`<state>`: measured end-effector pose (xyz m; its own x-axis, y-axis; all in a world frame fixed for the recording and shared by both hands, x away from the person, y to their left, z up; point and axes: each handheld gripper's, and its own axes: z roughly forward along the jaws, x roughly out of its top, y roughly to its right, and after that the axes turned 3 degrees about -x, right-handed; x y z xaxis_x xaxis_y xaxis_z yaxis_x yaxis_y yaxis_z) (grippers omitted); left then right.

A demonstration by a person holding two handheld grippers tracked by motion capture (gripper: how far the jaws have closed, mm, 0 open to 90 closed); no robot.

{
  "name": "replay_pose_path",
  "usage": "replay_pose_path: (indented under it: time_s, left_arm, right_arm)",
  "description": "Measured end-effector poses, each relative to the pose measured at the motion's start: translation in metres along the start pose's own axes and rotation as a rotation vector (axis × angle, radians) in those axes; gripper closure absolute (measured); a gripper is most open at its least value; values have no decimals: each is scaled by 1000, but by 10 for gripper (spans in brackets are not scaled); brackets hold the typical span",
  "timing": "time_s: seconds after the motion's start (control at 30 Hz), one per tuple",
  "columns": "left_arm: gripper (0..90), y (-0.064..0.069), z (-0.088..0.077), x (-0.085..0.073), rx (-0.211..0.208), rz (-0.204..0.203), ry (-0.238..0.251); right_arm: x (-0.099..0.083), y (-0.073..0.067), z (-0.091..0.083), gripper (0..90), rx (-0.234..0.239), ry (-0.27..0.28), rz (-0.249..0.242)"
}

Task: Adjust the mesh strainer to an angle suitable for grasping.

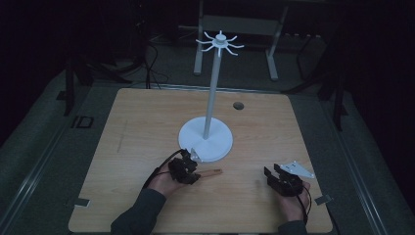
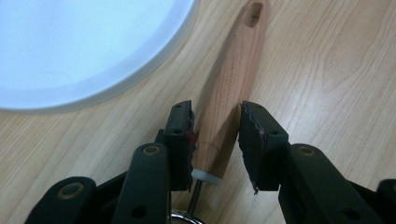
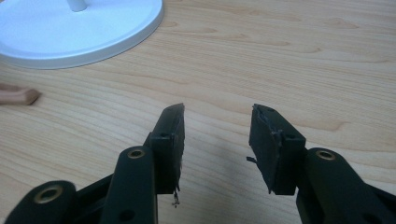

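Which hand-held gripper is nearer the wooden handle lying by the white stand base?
Left. The left hand-held gripper straddles the wooden handle, jaws open; the right hand-held gripper sits apart over bare table.

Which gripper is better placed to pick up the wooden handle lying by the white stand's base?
Left. The left gripper has its open fingers on either side of the wooden handle, beside the white base. The right gripper is open over bare table, with the handle off to its side.
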<state>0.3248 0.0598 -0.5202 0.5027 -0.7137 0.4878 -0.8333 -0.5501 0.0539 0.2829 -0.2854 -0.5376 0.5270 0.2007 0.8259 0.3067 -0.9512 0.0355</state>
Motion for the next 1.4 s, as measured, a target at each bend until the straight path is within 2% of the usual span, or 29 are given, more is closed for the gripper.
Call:
replay_pose_path:
  time_s: [0.1, 0.3, 0.67, 0.83, 1.07, 1.4]
  left_arm:
    - [626, -5, 2, 5, -19, 15, -83]
    - [621, -9, 3, 9, -37, 42, -157]
    - [625, -14, 10, 14, -59, 43, -233]
    - [668, -12, 10, 15, -43, 54, -237]
    - [688, -12, 9, 15, -44, 45, -224]
    - [691, -13, -14, 17, -21, 2, -95]
  right_arm:
    - [0, 1, 0, 548, 4, -2, -1]
    - [-1, 1, 1, 548, 4, -5, 1]
    - [-1, 1, 2, 548, 2, -6, -1]
    - [-1, 1, 1, 548, 0, -5, 0]
    - [-1, 1, 1, 548, -2, -4, -1]
    - [-1, 1, 1, 549, -5, 0, -2]
